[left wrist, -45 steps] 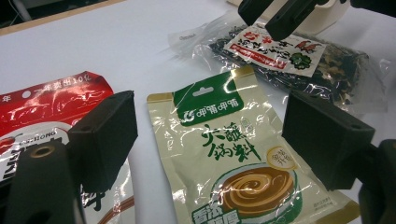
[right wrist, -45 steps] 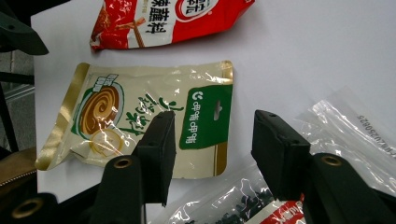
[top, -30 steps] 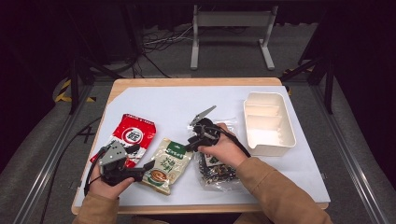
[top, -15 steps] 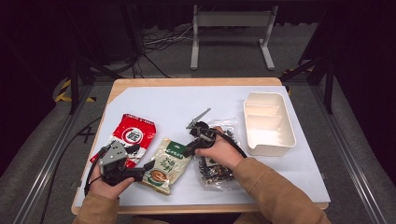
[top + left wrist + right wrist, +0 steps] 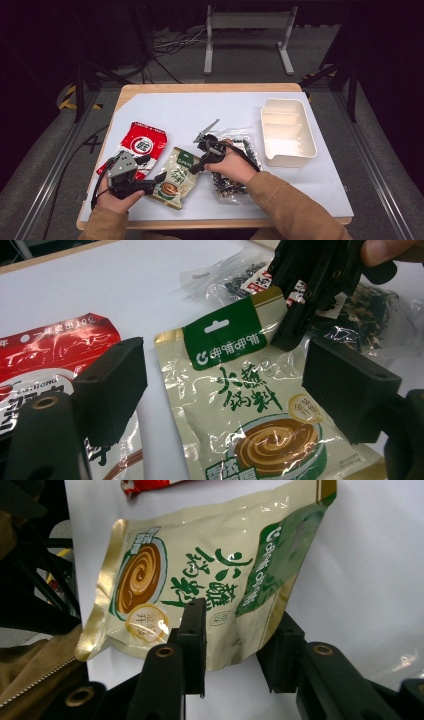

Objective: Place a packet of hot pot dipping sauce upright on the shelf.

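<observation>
A beige and green soup pouch [image 5: 176,177] lies flat on the white table cover. My left gripper [image 5: 150,170] rests at its lower left. In the left gripper view the left gripper [image 5: 230,385] stands open, jaws wide apart on either side of the pouch [image 5: 240,405]. My right gripper [image 5: 195,167] is at the pouch's right edge. In the right gripper view its jaws have just been closing. The right gripper [image 5: 237,645] has one jaw over the pouch [image 5: 200,570] and one beyond its edge, with a gap still showing.
A red snack pouch [image 5: 140,145] lies left of the beige one. A clear bag of dark pieces [image 5: 227,187] sits partly under the right hand. A white divided tray [image 5: 287,132] stands at the right. The table's front edge is just below both hands.
The right gripper has come down and left from the clear bag to the beige pouch's edge, and its jaws have narrowed. The left gripper has stayed put.
</observation>
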`<state>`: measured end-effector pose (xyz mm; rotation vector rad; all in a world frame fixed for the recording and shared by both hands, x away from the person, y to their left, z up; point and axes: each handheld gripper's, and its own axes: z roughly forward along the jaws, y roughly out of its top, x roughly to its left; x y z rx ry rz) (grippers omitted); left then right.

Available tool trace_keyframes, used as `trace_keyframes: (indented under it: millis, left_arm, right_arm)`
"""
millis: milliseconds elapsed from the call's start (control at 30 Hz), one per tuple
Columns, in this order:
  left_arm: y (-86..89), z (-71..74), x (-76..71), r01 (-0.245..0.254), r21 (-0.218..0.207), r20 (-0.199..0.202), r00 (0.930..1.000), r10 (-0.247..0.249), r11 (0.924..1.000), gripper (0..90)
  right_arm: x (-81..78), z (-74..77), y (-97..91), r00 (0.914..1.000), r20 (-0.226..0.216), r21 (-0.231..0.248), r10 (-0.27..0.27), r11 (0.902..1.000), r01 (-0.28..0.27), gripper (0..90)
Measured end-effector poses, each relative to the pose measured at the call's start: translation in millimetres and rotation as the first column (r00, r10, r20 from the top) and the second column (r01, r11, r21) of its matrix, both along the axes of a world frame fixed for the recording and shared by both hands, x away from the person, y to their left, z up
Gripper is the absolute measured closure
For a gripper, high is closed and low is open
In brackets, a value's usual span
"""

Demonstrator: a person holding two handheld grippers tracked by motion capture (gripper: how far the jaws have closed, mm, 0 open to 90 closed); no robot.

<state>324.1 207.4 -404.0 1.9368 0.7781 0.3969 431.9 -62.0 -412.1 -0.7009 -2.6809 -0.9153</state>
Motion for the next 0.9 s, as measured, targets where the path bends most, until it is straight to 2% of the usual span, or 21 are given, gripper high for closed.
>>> trace_keyframes:
  millis: [167,267,367,433,567,633,800,867,900]
  left_arm:
    - [0.0,-0.2,-0.1,-0.001,-0.005,-0.001,1.0000,0.000,1.0000,18.5]
    - [0.4,-0.2,-0.1,-0.001,-0.006,-0.001,1.0000,0.001,1.0000,18.5]
    - [1.0,0.2,-0.1,-0.002,-0.003,0.006,1.0000,0.002,1.0000,18.5]
    - [1.3,0.5,-0.2,-0.003,-0.003,0.010,0.9999,0.003,1.0000,18.5]
    - [2.1,0.6,-0.2,-0.013,-0.001,0.012,0.9998,0.013,0.9999,18.5]
    - [3.8,1.0,-0.3,-0.020,-0.006,0.020,0.9996,0.021,0.9998,18.3]
    - [15.1,2.4,-0.1,-0.074,-0.049,0.037,0.9965,0.075,0.9961,16.0]
    - [19.2,2.7,0.1,-0.087,-0.040,0.049,0.9949,0.089,0.9954,14.4]
    - [21.5,3.0,-0.2,-0.096,-0.050,0.050,0.9939,0.098,0.9942,14.1]
  right_arm:
    - [3.7,-6.7,4.2,0.9999,-0.005,-0.023,-0.010,0.9997,0.010,75.9]
    - [5.1,-8.1,4.5,0.9996,-0.023,-0.024,-0.014,0.9996,0.014,83.1]
    - [3.7,-6.9,5.3,0.9998,-0.019,-0.021,-0.004,0.9998,0.003,88.8]
    - [1.9,-5.3,6.0,1.0000,-0.001,-0.022,0.004,0.9998,-0.004,89.3]
    - [-0.7,-0.6,4.6,1.0000,-0.004,-0.003,-0.003,1.0000,0.003,89.5]
    - [-2.1,2.2,4.1,1.0000,0.008,0.002,0.001,1.0000,-0.001,89.5]
    - [-8.6,15.9,4.4,0.9990,0.045,0.045,0.004,0.9990,-0.006,89.5]
    - [-9.6,20.8,4.5,0.9983,0.057,0.068,0.006,0.9976,-0.010,89.5]
    - [-10.3,23.7,4.4,0.9980,0.063,0.078,0.006,0.9969,-0.011,89.6]
